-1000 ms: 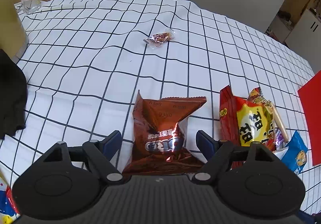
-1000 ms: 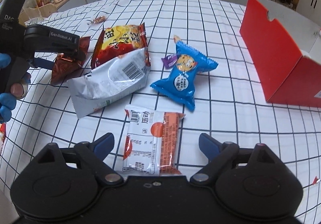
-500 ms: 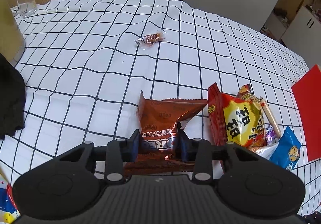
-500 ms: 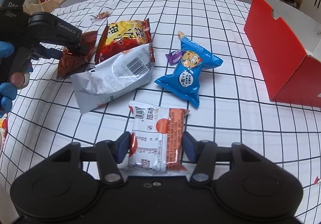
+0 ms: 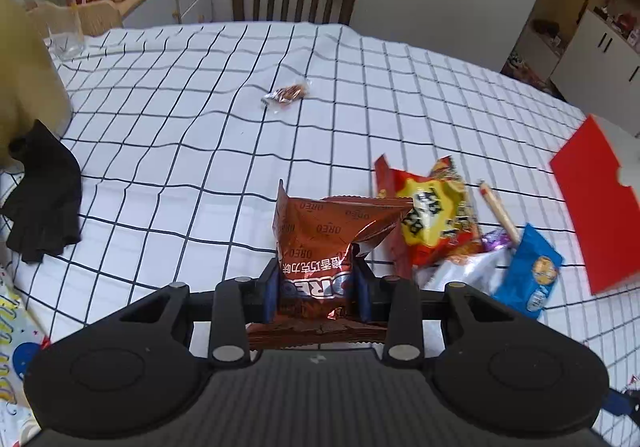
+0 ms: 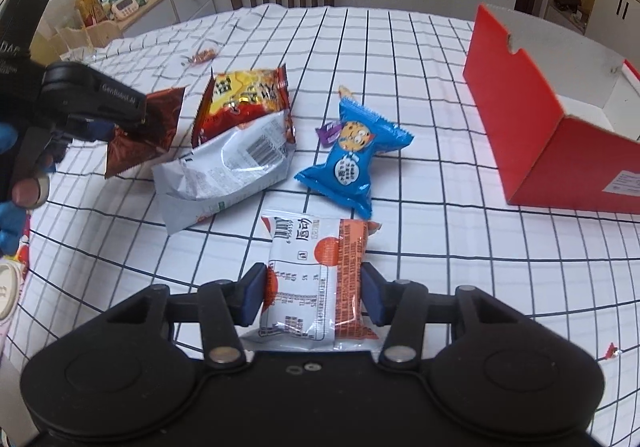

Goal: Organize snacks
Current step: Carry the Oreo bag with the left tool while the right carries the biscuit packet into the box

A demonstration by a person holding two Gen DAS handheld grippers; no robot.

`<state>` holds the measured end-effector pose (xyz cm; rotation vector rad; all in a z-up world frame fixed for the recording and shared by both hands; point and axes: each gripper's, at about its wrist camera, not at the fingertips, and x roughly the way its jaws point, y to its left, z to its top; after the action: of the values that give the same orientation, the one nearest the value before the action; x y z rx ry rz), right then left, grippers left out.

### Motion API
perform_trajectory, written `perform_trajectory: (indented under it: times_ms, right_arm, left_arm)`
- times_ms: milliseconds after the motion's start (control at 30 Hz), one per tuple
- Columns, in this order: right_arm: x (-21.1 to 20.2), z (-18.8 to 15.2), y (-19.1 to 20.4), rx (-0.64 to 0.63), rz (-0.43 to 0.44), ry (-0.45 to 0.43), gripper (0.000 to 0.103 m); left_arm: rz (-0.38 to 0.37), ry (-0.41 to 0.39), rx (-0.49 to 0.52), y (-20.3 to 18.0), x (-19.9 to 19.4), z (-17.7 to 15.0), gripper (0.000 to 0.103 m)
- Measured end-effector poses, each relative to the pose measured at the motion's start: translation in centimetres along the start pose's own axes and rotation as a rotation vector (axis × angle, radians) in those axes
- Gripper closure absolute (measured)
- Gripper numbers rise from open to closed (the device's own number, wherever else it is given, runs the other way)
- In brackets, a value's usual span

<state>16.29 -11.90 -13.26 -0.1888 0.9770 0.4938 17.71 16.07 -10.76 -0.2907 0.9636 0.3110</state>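
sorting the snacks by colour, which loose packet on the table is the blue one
The blue cookie packet with a cartoon face, lying between the silver bag and the red box; no tool holds it.

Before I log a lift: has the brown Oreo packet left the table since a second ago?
Yes. In the right wrist view the Oreo packet, clamped by the left gripper, hangs above the checked tablecloth, tilted beside the red-yellow bag.
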Motion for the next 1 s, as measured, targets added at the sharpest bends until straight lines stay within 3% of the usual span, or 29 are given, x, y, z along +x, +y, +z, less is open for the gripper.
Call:
perform_trajectory:
  times_ms: [500, 1000]
  right_arm:
    - [-6.4, 1.5, -2.2, -0.006, 0.034, -0.086, 0.055]
    - [-12.0, 3.6, -6.9, -0.021, -0.007, -0.184, 0.055]
  left_arm:
    - [-0.116, -0.023, 0.063, -4.9, -7.0, -1.9, 0.067]
    - [-0.218, -0.061, 0.142, -13.8, -11.1, -1.5, 0.067]
